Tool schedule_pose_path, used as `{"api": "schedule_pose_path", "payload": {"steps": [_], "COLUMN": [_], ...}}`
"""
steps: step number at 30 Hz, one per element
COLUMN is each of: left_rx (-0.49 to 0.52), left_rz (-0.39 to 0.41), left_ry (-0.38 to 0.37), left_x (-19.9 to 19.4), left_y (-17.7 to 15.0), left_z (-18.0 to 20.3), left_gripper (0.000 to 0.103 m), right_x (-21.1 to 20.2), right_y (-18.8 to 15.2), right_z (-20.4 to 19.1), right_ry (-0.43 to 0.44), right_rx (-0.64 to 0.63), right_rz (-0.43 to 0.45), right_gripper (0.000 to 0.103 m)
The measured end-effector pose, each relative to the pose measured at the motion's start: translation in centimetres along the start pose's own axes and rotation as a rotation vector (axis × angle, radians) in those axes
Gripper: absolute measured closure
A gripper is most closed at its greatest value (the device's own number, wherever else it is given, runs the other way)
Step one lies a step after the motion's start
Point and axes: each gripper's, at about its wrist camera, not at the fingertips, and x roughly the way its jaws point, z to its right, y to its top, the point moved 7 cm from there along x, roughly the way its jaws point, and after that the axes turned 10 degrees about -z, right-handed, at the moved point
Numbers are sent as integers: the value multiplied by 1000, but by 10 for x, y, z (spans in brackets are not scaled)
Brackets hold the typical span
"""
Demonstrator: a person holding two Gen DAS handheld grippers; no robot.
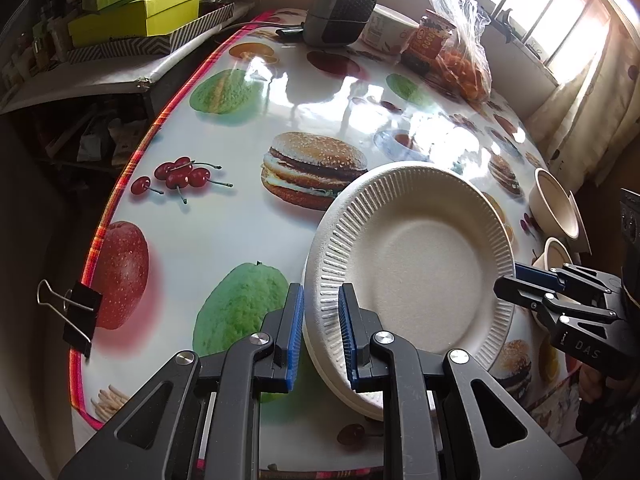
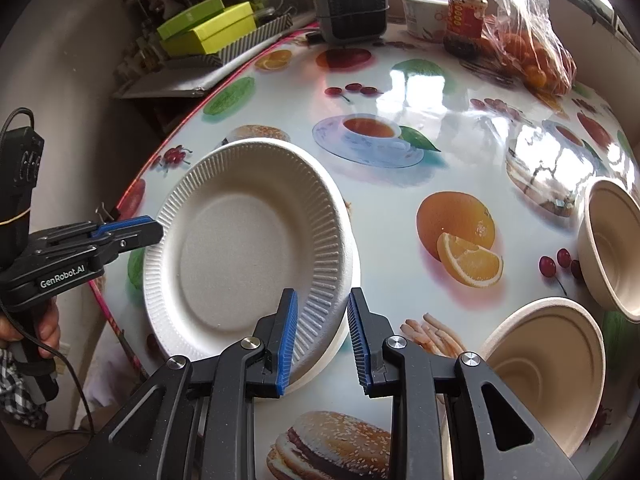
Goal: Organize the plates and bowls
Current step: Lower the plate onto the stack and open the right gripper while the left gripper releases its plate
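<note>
- Your white pulp-paper plate [image 1: 420, 264] has a matt, faintly grainy face and a ribbed rim, and it sits on a second plate of the same stuff.
- The two beige moulded-fibre bowls [image 2: 548, 372] beside you look dull and smooth, with faint pressed rings.
- The fruit-and-burger printed plastic tablecloth [image 1: 248, 216] is glossy and mirrors the window.
- Your left gripper [image 1: 320, 336] and right gripper [image 2: 322, 340] show matt black plastic, shiny metal pivot pins and ridged blue rubbery pads.
- The black binder clip [image 1: 80, 316] has bright wire handles.
- The clear crinkled plastic bag [image 1: 460, 32] glints.
- The lime-green cardboard boxes [image 1: 136, 12] look matt.
</note>
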Motion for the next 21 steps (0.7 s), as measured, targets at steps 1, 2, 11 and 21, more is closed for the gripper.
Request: {"api": "schedule_pose_path", "payload": {"steps": [1, 2, 11, 21], "left_rx": [0, 1, -7, -14], "left_rz": [-1, -1, -15, -24], "left_ry": [0, 1, 4, 0], "left_x": [0, 0, 4, 7], "left_y": [0, 0, -2, -3], "left_z": [0, 0, -2, -3], "left_gripper": [84, 84, 84, 84], "right_x": [0, 1, 6, 10], "right_y": [0, 1, -1, -1], "right_z": [0, 0, -1, -1], "right_ry": [-1, -1, -8, -8], "right_rx": [0, 0, -3, -2], "right_rz": [-1, -1, -9, -14], "right_gripper": [78, 78, 78, 78]}}
